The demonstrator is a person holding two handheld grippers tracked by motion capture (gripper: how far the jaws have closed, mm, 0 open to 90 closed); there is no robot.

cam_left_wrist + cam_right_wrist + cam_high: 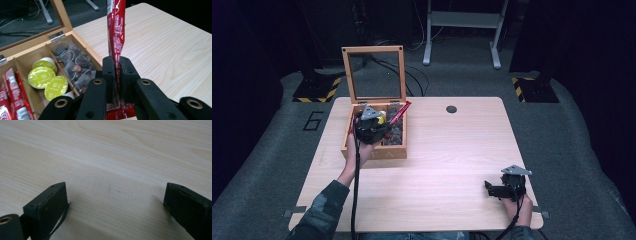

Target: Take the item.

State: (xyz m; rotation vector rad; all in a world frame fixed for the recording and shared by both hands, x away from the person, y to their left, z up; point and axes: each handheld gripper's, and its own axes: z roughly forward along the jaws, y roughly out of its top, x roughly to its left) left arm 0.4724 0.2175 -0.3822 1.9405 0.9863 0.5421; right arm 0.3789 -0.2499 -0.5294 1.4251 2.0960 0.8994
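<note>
Holding a red stick packet (115, 32) in my left gripper (117, 65), jaws pinched tight on its lower part, with the crinkled bottom end poking out below the pads. The packet's long axis runs straight up and away along the jaws in the left gripper view; in the high view the same packet (399, 113) slants up and to the right out of the gripper (379, 125), over the right rear part of the wooden box (374, 152). So it is up in the air, not resting in a slot.

My right gripper (492, 189) sits near the front right corner of the table (452, 150), well apart from the box. Its jaws stand wide with nothing between them, just bare wood below in the right gripper view. Left hand is clearly the nearer one to the box; the right is idle.

Further out: the box has compartments. Green-topped capsules (46, 75) in the middle one, dark tea bags (75, 67) in the one next to the packet, more red packets (12, 100) at the far left of that view. The glass lid (374, 75) stands upright behind, on hinges.

My guess: next move turns on where this packet goes. The table lies to the right of the gripper, the matching red packets to the left, past the capsules.
</note>
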